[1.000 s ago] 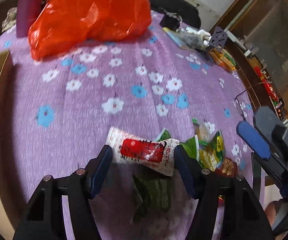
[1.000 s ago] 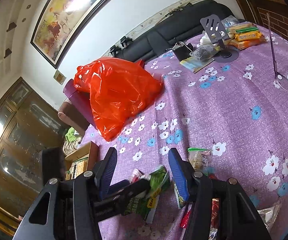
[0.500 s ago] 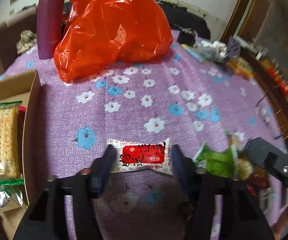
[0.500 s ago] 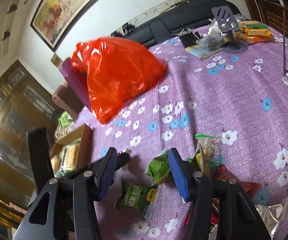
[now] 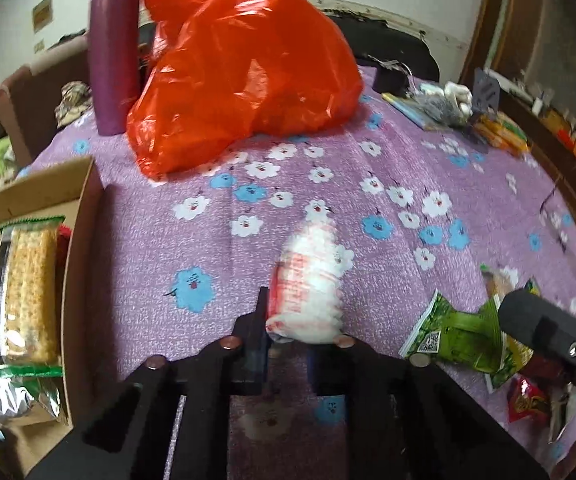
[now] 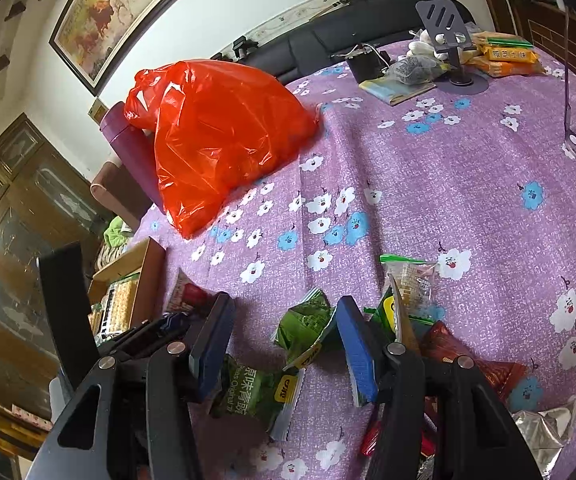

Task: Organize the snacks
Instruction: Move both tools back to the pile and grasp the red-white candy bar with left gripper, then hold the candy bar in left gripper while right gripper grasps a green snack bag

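Observation:
My left gripper [image 5: 288, 332] is shut on a white-and-red snack packet [image 5: 308, 288], blurred and standing on end above the purple flowered tablecloth [image 5: 328, 184]. The same packet [image 6: 185, 294] shows at the left in the right wrist view, held in the left gripper [image 6: 167, 324]. A cardboard box [image 5: 83, 208] with cracker packs [image 5: 33, 292] sits at the left table edge. My right gripper [image 6: 283, 336] is open and empty over green snack packets [image 6: 306, 320] in a pile; it also shows in the left wrist view [image 5: 544, 328].
A big red plastic bag [image 5: 243, 64] and a purple bottle [image 5: 113, 48] stand at the back. A phone stand [image 6: 446, 28], orange packets [image 6: 506, 56] and small items lie far right. More snack packets [image 6: 480, 364] lie near the right gripper.
The left gripper has closed on the white-and-red packet and swung left with it toward the box side; the packet has turned from crosswise to end-on. The right gripper has stayed over the pile.

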The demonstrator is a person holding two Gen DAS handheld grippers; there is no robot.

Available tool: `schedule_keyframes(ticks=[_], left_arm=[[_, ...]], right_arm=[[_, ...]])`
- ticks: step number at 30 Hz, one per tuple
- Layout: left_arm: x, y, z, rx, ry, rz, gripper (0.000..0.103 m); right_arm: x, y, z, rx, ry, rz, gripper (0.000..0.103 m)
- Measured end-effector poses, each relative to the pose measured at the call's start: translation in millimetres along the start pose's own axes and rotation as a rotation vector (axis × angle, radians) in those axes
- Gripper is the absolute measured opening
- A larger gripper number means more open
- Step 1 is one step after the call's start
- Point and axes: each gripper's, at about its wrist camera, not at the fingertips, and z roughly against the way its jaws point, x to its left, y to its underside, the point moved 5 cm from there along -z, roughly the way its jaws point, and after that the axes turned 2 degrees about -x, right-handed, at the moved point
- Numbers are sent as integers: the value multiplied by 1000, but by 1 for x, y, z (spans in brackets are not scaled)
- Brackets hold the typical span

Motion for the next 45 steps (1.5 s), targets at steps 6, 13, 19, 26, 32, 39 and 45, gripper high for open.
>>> schedule_keyframes(ticks=[6,13,19,26,32,39,45], left_arm=[[13,-8,22,-75,36,77,12],[14,-10,32,-102,57,91,12],[8,-9,35,-106,62,67,12],[8,-9,36,-111,60,60,12],[10,-9,37,-115,57,63,12],[11,-12,40,-122,70,67,12],[13,-14,44,-129,85,73,13]], right_arm=[[9,4,-6,15,54,93,58],[27,16,-19,38,188,303,49],[40,29,-30,51,275,487,48],[43,34,-32,75,224,495,16],[42,30,-27,81,172,441,5],[43,23,-14,106,1,309,12],[65,43,-14,178,-84,480,70]])
